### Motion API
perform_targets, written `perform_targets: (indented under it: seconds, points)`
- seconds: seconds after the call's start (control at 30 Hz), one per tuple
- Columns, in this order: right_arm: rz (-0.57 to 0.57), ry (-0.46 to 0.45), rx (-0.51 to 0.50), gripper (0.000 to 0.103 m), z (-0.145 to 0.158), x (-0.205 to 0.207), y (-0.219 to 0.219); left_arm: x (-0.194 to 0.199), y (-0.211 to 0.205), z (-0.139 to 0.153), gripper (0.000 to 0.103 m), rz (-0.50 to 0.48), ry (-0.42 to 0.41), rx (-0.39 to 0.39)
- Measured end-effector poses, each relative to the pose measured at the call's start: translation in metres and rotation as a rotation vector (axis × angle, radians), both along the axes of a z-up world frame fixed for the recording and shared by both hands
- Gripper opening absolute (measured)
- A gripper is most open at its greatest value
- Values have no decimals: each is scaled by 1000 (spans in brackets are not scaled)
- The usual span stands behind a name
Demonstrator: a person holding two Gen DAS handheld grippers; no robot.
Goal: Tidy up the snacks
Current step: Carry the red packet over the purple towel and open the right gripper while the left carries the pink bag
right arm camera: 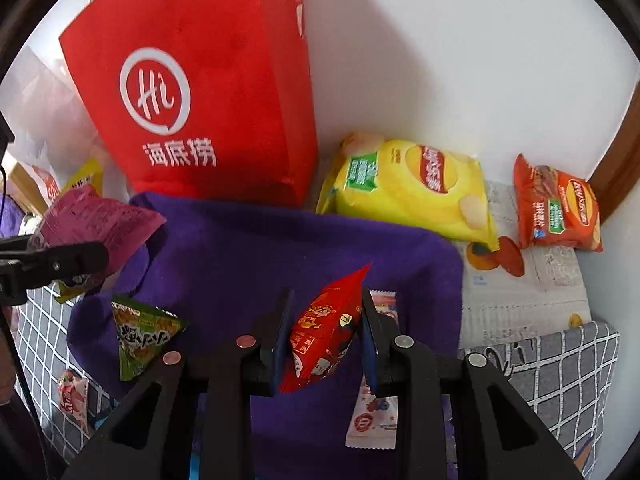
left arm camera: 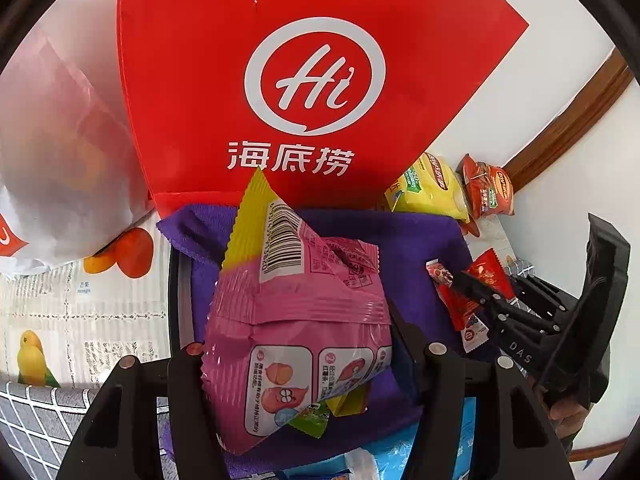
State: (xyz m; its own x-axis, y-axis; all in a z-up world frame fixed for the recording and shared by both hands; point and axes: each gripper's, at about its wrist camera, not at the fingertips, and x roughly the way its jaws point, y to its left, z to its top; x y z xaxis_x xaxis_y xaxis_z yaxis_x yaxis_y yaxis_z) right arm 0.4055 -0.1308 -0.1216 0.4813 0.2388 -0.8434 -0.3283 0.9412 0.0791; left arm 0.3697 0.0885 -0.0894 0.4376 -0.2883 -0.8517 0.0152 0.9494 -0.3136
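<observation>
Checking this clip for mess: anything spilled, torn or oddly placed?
Nothing spilled or torn. The orange chip bag and yellow chip bag lie tipped on the table, and a green triangular packet lies loose on the purple cloth.

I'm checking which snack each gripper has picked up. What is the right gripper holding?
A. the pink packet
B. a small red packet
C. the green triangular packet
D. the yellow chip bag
B: the right gripper is shut on the small red packet, above the purple cloth.
</observation>
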Motion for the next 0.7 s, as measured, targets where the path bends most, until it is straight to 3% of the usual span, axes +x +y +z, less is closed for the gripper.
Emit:
perform_targets:
  seconds: [0.7]
  points:
    - [1,60,-31,31,-17,8,2,9,-20,-21,59,-41,63,5]
